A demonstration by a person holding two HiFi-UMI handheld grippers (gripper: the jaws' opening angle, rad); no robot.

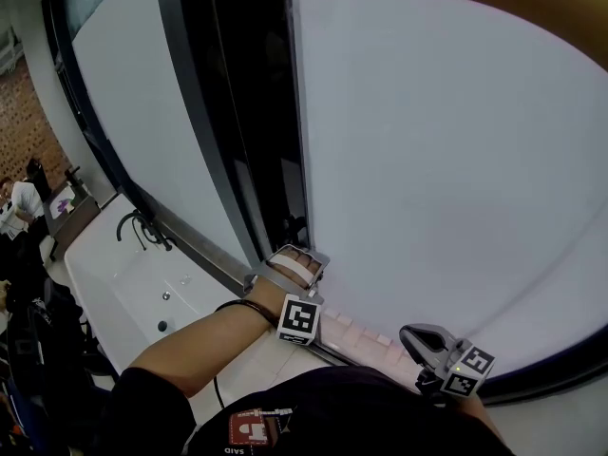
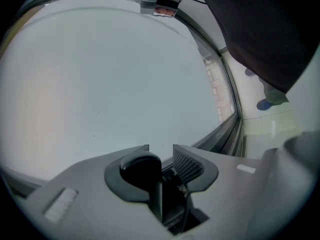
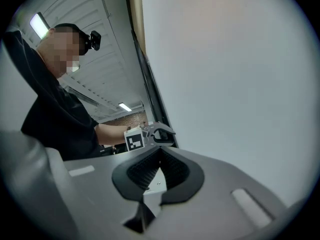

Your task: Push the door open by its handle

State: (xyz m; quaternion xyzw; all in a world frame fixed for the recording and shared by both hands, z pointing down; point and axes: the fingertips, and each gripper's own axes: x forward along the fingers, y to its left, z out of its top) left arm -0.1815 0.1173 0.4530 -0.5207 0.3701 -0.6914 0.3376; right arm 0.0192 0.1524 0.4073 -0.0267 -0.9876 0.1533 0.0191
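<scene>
- While the white door (image 1: 427,160) fills the view, the left claw (image 2: 161,150) stands partly open at its edge, with the black rounded handle (image 2: 141,165) between the jaws, against the left one.
- The right claw (image 3: 160,155) is closed and empty, close to the door.

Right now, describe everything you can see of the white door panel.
The door panel is a large, smooth, matte white sheet, perhaps frosted glass, unmarked, edged by a dark frame. A dark gap runs along its left edge, where the left gripper sits; contact is unclear. No handle shows.
</scene>
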